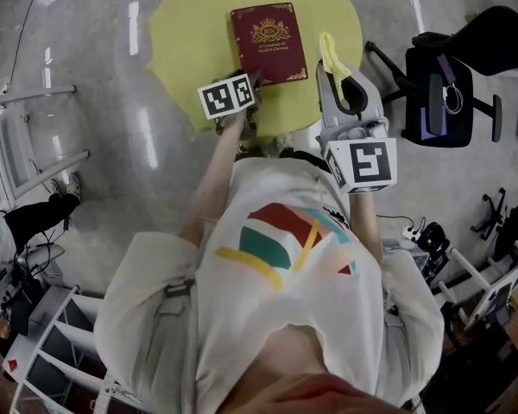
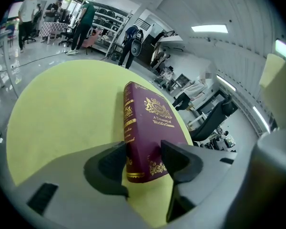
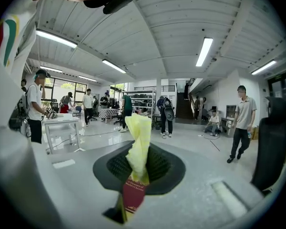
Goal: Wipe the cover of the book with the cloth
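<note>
A maroon book (image 1: pixel 268 41) with gold print lies flat on the round yellow table (image 1: pixel 181 33). My left gripper (image 1: pixel 252 83) is at the book's near left corner. In the left gripper view the book (image 2: pixel 152 128) sits between the jaws, one pad against the spine and the other on the cover, with the gripper (image 2: pixel 144 159) shut on it. My right gripper (image 1: pixel 335 69) hovers just right of the book, shut on a yellow cloth (image 1: pixel 332 56). The cloth (image 3: pixel 139 144) sticks up out of the closed jaws of this gripper (image 3: pixel 140 168), and a strip of the book (image 3: pixel 133 197) shows below.
A black office chair (image 1: pixel 440 93) stands right of the table. A white metal rack (image 1: pixel 34 136) is at the left, with shelving at the lower left. Several people stand far off on the shiny floor (image 3: pixel 190 142).
</note>
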The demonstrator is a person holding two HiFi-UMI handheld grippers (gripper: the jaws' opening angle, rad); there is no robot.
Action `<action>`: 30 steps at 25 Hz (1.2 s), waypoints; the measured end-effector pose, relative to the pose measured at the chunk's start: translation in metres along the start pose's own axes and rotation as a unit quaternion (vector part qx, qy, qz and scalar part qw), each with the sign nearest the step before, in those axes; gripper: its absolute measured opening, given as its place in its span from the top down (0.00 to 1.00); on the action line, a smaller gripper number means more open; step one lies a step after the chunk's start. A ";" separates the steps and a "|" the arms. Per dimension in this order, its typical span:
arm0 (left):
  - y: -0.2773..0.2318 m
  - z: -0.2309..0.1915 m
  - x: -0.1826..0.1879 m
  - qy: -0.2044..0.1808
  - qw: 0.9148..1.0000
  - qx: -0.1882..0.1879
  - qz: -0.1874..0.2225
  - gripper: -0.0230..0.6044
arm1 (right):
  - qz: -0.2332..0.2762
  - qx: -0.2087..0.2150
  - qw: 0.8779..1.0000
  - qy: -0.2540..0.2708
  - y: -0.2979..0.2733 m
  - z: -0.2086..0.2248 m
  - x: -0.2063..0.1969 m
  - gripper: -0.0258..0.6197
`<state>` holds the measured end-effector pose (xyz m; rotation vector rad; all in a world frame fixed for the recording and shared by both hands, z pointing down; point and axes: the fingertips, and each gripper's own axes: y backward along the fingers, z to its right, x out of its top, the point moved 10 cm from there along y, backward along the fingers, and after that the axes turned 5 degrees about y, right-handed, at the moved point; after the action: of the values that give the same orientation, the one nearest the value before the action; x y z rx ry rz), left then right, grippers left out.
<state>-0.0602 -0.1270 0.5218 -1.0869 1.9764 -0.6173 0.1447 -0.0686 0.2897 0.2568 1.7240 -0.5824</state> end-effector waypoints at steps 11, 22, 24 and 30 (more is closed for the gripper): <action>-0.001 -0.001 0.000 0.006 1.000 0.010 -0.002 0.59 | -0.047 0.017 0.982 0.184 -0.080 0.033 0.005 0.91; -0.002 0.005 -0.002 0.027 1.000 0.012 0.012 0.59 | -0.217 0.154 0.873 0.409 -0.212 0.045 -0.079 0.91; -0.004 0.003 -0.002 0.034 0.999 0.010 0.009 0.59 | -0.247 0.179 0.848 0.433 -0.227 0.045 -0.097 0.91; -0.004 -0.003 -0.004 0.060 0.998 0.008 0.002 0.59 | -0.308 0.228 0.788 0.481 -0.257 0.037 -0.134 0.91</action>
<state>-0.0590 -0.1252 0.5278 -1.0591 2.0728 -0.7099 0.0864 -0.2869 0.4756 0.3655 2.6638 -1.5598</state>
